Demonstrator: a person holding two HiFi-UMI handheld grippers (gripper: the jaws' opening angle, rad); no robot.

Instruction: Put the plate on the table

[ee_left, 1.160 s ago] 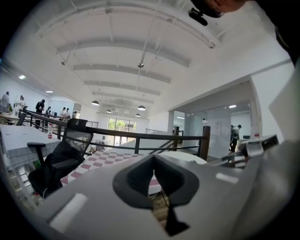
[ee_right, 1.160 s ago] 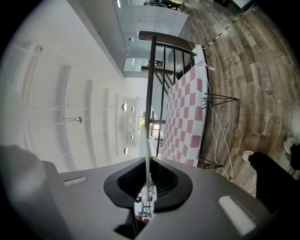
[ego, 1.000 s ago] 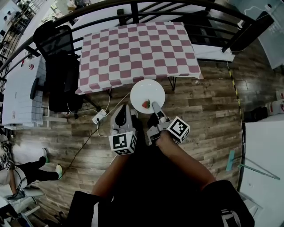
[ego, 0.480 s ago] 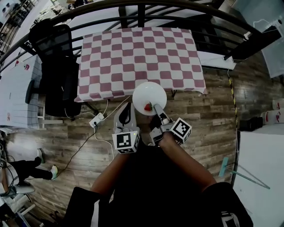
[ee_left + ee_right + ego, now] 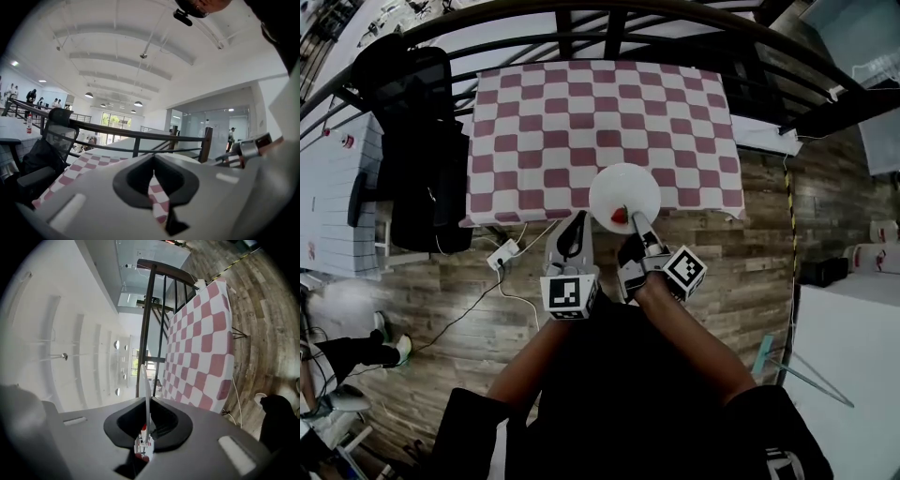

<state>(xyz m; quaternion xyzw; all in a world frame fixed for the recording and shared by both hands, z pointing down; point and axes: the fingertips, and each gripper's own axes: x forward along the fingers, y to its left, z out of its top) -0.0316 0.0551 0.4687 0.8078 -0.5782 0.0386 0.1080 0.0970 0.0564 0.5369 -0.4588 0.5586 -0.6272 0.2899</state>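
A white plate (image 5: 623,190) with a small red piece of food (image 5: 621,216) on its near rim hangs level over the near edge of the table with a red-and-white checked cloth (image 5: 600,122). My right gripper (image 5: 634,220) is shut on the plate's near rim. In the right gripper view the plate (image 5: 146,385) shows edge-on between the jaws of that gripper (image 5: 146,404). My left gripper (image 5: 577,225) is beside the plate on the left, shut and holding nothing. Through the left gripper's (image 5: 152,161) cutout I see the checked cloth (image 5: 157,199).
A black office chair (image 5: 412,141) stands at the table's left side. A dark railing (image 5: 581,19) runs behind the table. A white power strip (image 5: 508,251) with cables lies on the wooden floor. White tables (image 5: 333,187) stand at the left and at the right (image 5: 853,356).
Both grippers have moved forward towards the checked table, with the plate carried along. The plate was over the floor and now overlaps the table's near edge.
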